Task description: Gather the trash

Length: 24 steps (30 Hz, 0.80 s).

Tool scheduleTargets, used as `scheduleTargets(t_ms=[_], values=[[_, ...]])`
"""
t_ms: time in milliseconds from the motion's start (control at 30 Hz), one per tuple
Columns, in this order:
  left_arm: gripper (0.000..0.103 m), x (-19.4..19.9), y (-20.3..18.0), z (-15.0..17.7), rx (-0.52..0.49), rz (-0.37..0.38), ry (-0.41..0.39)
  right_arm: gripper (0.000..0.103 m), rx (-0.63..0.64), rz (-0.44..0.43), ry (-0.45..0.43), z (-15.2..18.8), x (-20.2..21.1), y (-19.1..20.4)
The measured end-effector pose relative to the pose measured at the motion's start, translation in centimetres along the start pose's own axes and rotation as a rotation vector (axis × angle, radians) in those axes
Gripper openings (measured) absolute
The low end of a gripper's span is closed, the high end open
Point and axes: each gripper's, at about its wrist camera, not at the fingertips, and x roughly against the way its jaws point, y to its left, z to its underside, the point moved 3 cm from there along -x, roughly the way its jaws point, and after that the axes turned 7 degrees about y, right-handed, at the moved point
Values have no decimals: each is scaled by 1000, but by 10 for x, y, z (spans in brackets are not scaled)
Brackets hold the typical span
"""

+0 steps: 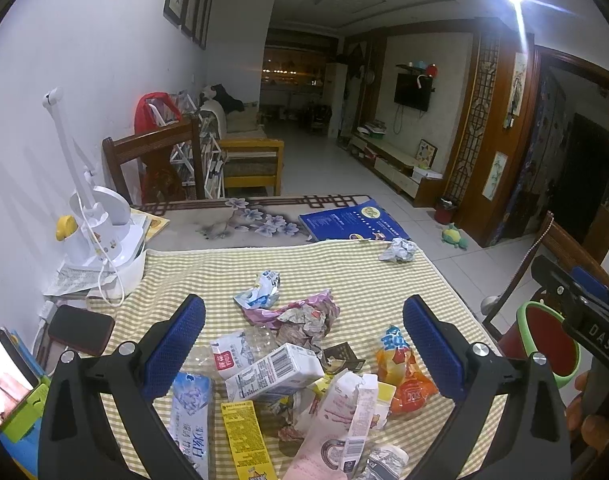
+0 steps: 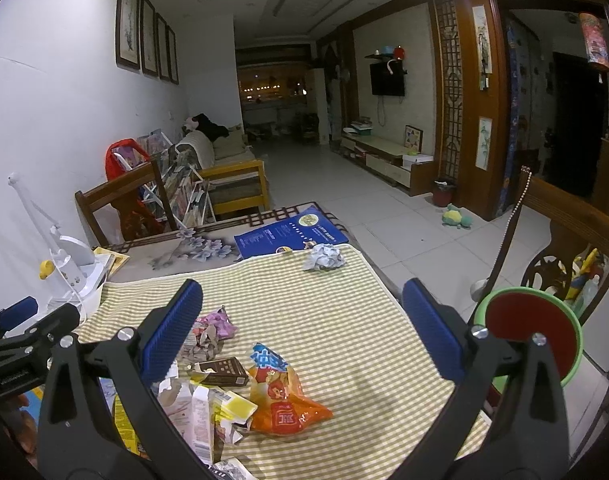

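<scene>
Trash (image 1: 300, 364) between spread tongs (image 1: 304, 344) (left)

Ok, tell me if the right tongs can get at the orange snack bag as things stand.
Probably yes. The right tongs stand open above the checked cloth, and the orange snack bag lies uncovered between the fingers' line of approach, with only the yellow wrapper touching its left edge.

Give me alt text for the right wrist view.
Open right tongs hover over a checked tablecloth, with an orange snack bag and other wrappers piled below. A green-rimmed bin stands to the right; crumpled paper lies at the far edge.
</scene>
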Motion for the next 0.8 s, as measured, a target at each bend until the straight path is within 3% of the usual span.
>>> scheduleTargets(t_ms=[800], values=[[95,-1,0,-1,2,-5,6,99,-8,9,3,-1,-2,-6]])
